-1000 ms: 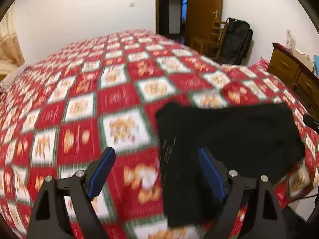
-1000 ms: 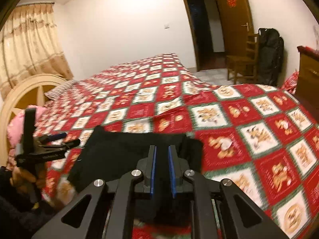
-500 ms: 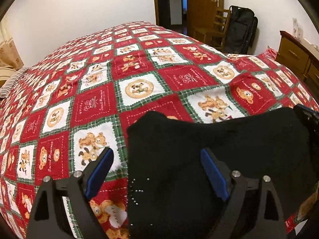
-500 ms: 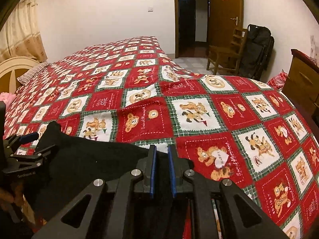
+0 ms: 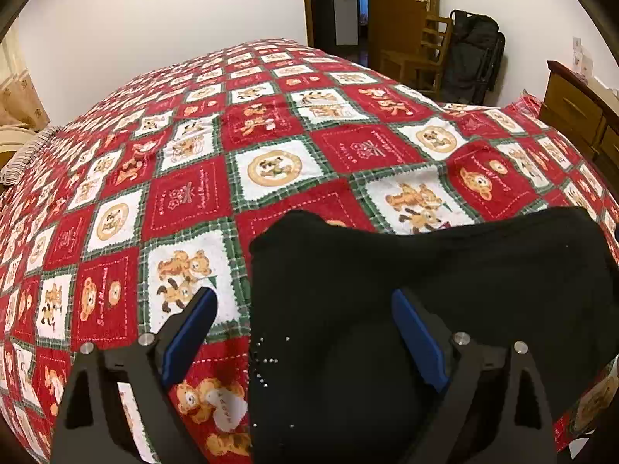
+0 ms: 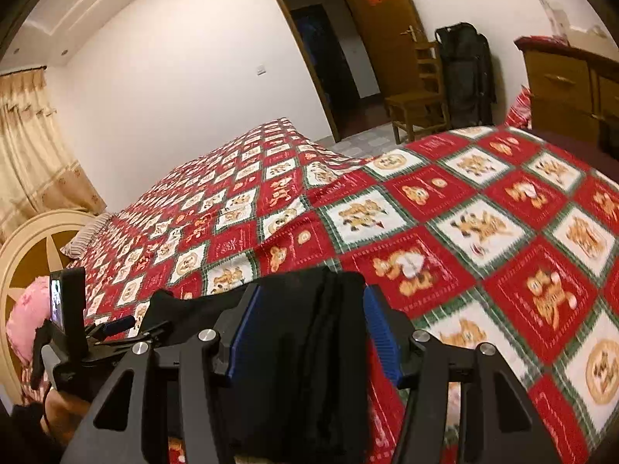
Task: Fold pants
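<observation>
Claws (image 5: 301,332) agape (over pants (image 5: 425,290))

A red teddy-bear quilt (image 5: 271,170) fills the frame's centre. Upper right: a wooden chair (image 6: 419,106), a black bag (image 6: 466,73) beside it, a wooden dresser (image 6: 568,85). Far left, a pink pillow (image 6: 25,317).

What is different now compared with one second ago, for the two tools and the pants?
The right tool opened and let go of the folded black fabric pants. The left tool stayed open. The pants remain on the red checked bear-print bedspread.
</observation>
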The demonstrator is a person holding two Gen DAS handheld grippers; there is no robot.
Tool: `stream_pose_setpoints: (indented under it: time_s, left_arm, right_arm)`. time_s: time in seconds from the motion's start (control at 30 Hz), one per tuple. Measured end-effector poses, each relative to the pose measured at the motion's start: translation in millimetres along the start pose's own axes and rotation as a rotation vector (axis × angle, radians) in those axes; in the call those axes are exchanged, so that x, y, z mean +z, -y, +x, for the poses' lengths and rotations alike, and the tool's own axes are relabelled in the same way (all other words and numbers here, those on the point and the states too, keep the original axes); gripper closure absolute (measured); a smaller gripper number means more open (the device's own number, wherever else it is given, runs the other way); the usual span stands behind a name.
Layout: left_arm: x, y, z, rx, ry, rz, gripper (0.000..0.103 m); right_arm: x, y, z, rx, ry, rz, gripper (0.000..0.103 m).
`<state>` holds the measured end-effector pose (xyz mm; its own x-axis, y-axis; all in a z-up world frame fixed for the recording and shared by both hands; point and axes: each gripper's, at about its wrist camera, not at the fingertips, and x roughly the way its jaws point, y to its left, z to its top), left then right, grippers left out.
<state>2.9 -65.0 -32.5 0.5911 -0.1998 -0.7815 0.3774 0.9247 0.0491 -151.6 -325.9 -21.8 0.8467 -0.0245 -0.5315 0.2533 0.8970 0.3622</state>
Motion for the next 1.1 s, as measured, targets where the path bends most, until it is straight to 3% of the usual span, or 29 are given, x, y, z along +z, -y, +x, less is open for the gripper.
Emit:
stream_pose_setpoints:
  time_s: [0.23, 0.43, 0.7, 1.1]
  left_arm:
    - [-5, 1, -22, -0.048, 0.053, -0.004, 0.009]
    - [-10, 17, -22, -0.165, 0.023, 0.034, 0.009]
    - [-14, 24, -17, -0.118, -0.007, 0.066, 0.005]
    - [-18, 19, -11, -0.120, -0.029, 0.039, 0.000]
  right_arm:
    - [-13, 15, -12, -0.007, -0.020, 0.093, 0.047]
    - [-17, 8, -18, 0.001, -0.021, 0.072, 0.047]
    - [-21, 3, -7, 0.010, -0.058, 0.075, 0.047]
    - [-20, 9, -3, -0.047, -0.066, 0.085, 0.043]
